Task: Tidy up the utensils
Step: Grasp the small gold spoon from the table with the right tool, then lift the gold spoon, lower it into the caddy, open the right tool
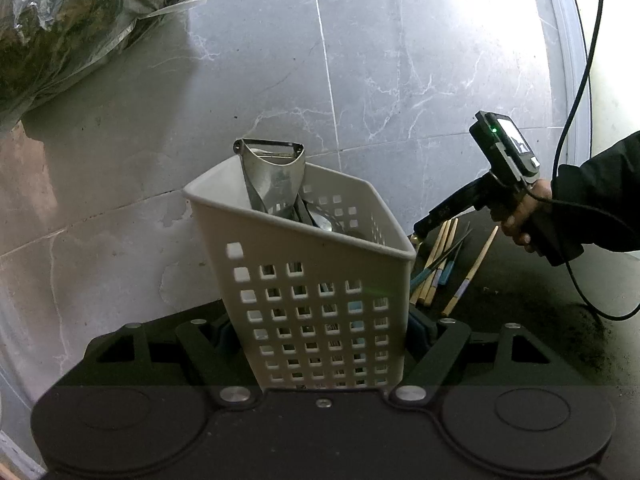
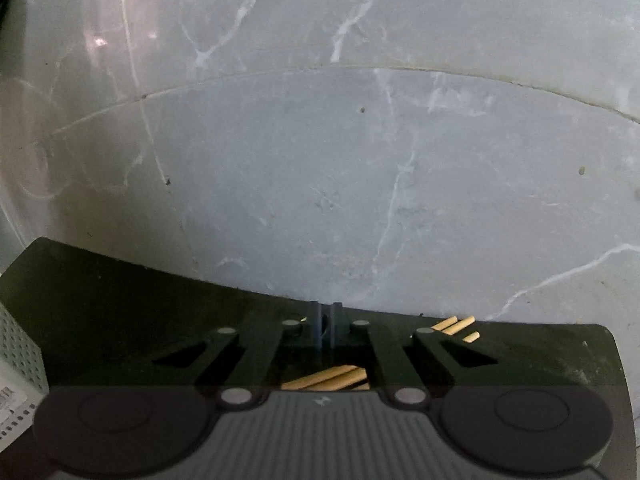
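Note:
My left gripper [image 1: 320, 328] is shut on a white perforated utensil basket [image 1: 312, 280], its pads against both side walls. The basket holds a metal peeler [image 1: 272, 172] that sticks out of the top, plus other metal utensils. Several wooden chopsticks [image 1: 436, 264] lie on the dark countertop right of the basket. My right gripper [image 1: 418, 236] shows in the left wrist view with its tip down at the chopsticks' far ends. In the right wrist view its fingers [image 2: 327, 328] stand nearly together just above the chopsticks [image 2: 332, 378]; I cannot tell whether anything is held between them.
A grey marble tiled wall [image 1: 360, 60] stands right behind the dark countertop [image 1: 520, 320]. A plastic bag of greens [image 1: 72, 20] hangs at the upper left. A black cable [image 1: 580, 120] runs down on the right. The basket's corner [image 2: 20, 344] shows at the left of the right wrist view.

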### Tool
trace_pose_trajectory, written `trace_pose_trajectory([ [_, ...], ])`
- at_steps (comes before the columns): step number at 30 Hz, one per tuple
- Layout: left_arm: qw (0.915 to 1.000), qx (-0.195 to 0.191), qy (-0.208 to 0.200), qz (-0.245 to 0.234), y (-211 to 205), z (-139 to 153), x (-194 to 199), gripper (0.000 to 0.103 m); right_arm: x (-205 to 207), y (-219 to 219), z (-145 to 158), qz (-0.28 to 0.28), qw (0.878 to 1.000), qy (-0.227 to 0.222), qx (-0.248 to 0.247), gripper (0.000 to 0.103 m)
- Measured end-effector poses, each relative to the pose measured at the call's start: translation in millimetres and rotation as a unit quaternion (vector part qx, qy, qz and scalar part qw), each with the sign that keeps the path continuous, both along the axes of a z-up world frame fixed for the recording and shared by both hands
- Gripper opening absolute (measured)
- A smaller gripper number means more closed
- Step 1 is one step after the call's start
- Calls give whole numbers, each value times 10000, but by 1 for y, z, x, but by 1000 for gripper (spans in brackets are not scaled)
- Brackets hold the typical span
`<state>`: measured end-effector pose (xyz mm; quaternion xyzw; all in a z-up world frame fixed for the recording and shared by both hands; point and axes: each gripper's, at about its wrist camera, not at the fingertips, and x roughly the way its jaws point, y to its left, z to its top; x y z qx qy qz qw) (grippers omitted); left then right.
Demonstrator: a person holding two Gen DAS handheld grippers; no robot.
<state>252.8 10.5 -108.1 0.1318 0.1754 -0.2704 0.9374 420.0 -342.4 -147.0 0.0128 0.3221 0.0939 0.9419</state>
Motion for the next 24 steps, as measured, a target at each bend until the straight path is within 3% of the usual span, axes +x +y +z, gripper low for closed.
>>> trace_pose_trajectory([
  [7,10000,-3,1,-31,1,0,1,79,-16,-10,0,-67,9989,70,459,2],
  [13,10000,-14,-8,-75,3,-1,2,79,-32,-20,17,-181,9960,-123,864,1],
  [19,9999,-29,-12,-115,4,-2,2,79,-53,-14,45,-245,9942,-523,903,1],
  [24,9998,-50,-9,-173,6,-3,3,78,-71,-1,74,-322,9926,-993,615,1],
])
